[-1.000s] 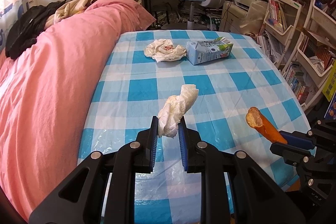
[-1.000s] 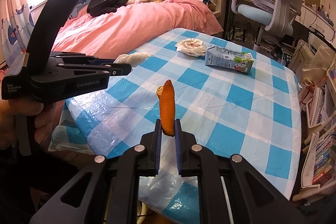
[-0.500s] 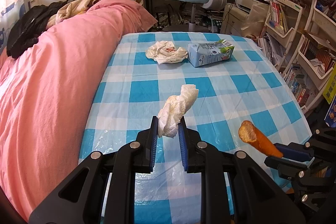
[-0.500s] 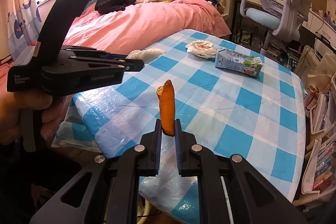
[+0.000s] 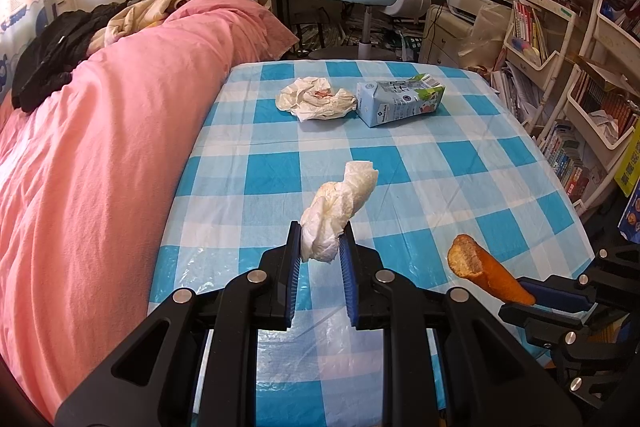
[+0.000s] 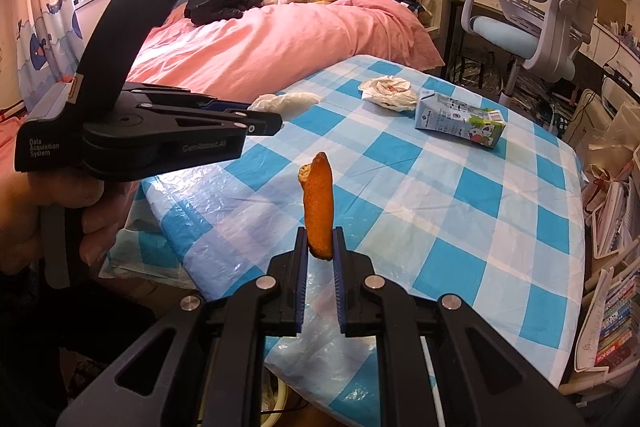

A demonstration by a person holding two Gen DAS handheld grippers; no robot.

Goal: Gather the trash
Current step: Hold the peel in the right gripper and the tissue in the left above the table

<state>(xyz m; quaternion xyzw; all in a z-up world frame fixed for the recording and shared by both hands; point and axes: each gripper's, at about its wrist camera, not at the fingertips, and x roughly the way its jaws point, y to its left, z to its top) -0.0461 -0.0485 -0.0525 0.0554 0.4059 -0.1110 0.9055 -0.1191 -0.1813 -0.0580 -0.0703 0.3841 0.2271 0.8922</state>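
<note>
Two grippers are up over the near edge of the table (image 5: 440, 163), and each has a piece of trash in its jaws. On the left, the left gripper (image 5: 323, 255) is clamped on a twisted white tissue (image 5: 340, 205), the blue pads squeezing its lower end while the rest pokes up and forward above the blue-and-white checked cloth. Over on the right, the right gripper (image 6: 320, 253) is closed tight on an orange peel (image 6: 319, 205), which stands nearly upright between the pads with its pale torn end at the top. From the left wrist view that same peel (image 5: 486, 273) juts in at the lower right, held clear of the tabletop. From the right wrist view, a hand (image 6: 60, 203) grips the handle of the left gripper (image 6: 264, 123), with the tissue (image 6: 286, 103) sticking out past its tips. Farther back on the table lie two more pieces: a crumpled wrapper (image 5: 316, 99) and, just beside it on the right, a milk carton (image 5: 400, 101) resting on its side. Left of the table, a pink bedcover (image 5: 100, 147) runs right up to its edge.
</note>
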